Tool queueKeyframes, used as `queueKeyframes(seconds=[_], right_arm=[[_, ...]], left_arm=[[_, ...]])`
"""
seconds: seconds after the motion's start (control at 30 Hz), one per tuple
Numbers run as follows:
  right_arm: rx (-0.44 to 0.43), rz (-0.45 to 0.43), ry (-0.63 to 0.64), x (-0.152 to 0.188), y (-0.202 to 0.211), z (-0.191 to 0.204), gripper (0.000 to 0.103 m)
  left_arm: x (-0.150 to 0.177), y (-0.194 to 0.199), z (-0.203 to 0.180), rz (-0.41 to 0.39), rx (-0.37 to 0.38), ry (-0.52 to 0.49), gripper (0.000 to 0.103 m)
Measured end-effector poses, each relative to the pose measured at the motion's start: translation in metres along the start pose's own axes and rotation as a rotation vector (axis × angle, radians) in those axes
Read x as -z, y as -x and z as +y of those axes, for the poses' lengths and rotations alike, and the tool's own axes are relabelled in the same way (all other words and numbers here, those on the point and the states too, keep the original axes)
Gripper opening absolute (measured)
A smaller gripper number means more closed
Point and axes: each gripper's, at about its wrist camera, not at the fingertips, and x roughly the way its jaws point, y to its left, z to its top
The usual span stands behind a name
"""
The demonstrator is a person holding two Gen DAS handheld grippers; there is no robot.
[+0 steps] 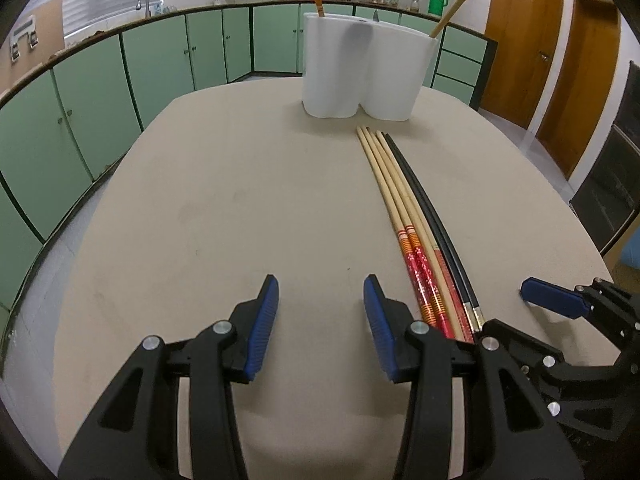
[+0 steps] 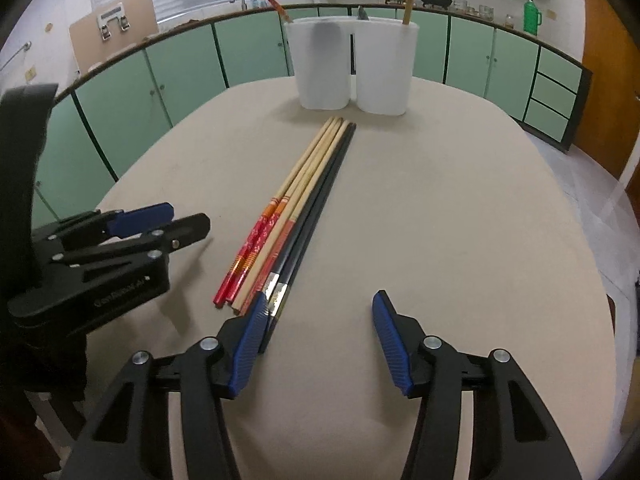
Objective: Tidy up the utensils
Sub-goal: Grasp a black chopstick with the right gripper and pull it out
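Both grippers hover over the bench point(image 1: 200, 200), jaws wide and holding nothing. The chopsticks point(image 2: 304, 200) lie in a tight bundle between the left gripper point(image 1: 320, 312) and right gripper point(image 2: 318, 332), pointing ahead toward the white holder point(image 1: 366, 72).

Legible text: you get none for certain. One embossed line runs along the black body of your left gripper point(image 2: 146, 222), seen from the right wrist camera; its letters are too faint and small to read. The red-handled chopsticks point(image 2: 256, 246) carry a printed pattern only, not lettering you can make out.
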Motion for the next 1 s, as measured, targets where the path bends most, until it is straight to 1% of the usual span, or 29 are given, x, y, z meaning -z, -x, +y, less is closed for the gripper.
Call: queueKeyframes(seconds=[0.07,0.1,0.17,0.2,0.23,0.33,0.4,0.5,0.63,0.8,0.9,1.0], right_arm=[[0.006,-0.003,0.006,0.0,0.0,0.0,0.054],[0.024,-0.006,0.011,0.0,0.001,0.0,0.054],[0.096,-0.002,0.029,0.0,0.001,-0.004,0.051],[0.108,0.004,0.034,0.0,-0.001,-0.007,0.05],[0.091,0.004,0.017,0.0,0.0,-0.011,0.05],[-0.003,0.004,-0.062,0.0,0.005,-0.022,0.05],[-0.042,0.002,-0.06,-0.001,0.007,-0.017,0.05],[-0.033,0.02,-0.01,0.0,0.0,-0.002,0.05],[-0.008,0.007,0.01,0.001,-0.003,0.006,0.05],[0.072,0.019,0.045,0.003,-0.003,0.001,0.048],[0.059,0.016,0.026,0.004,-0.001,-0.004,0.048],[0.034,0.003,0.013,0.006,0.0,-0.006,0.044]], left_arm=[[0.0,-0.001,-0.001,0.004,0.002,0.002,0.043],[0.0,-0.001,0.0,0.005,0.002,0.003,0.043],[0.0,0.001,-0.001,0.004,0.001,0.001,0.043],[0.0,0.002,-0.001,0.002,0.001,-0.002,0.043],[0.0,0.002,-0.001,0.001,0.002,-0.004,0.043],[0.0,0.002,-0.003,-0.002,0.001,-0.01,0.043],[-0.001,0.001,-0.003,-0.001,-0.002,-0.006,0.043],[-0.001,0.001,-0.002,0.0,-0.004,-0.003,0.043],[-0.001,0.0,-0.001,0.005,-0.002,-0.005,0.043],[-0.002,0.0,-0.003,0.004,0.002,-0.013,0.043],[-0.001,0.001,-0.004,0.002,0.005,-0.018,0.043],[0.0,0.002,-0.004,-0.001,0.004,-0.021,0.043]])
